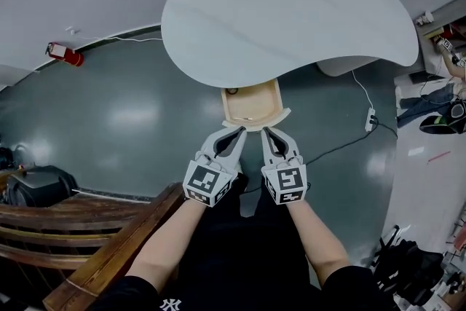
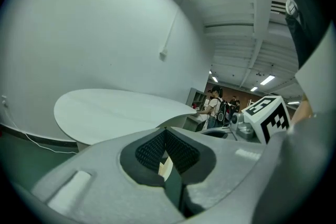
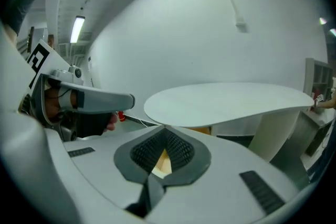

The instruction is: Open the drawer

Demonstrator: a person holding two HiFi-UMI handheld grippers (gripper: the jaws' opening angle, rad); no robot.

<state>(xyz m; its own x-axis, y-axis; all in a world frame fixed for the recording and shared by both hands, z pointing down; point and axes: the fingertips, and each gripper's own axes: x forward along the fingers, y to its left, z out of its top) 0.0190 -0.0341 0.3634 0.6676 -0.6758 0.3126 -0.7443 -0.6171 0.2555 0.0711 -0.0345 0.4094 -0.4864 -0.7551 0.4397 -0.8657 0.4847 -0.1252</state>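
While the pale wooden drawer [image 1: 252,107] stands pulled out from under the white counter [image 1: 291,11], left hand-held gripper [image 1: 242,130] and right hand-held gripper [image 1: 264,130] hover by its front edge, both pressed together, empty.

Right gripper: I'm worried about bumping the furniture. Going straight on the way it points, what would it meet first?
Probably the front of the open drawer, just ahead of the right gripper, under the white table; depth is unclear.
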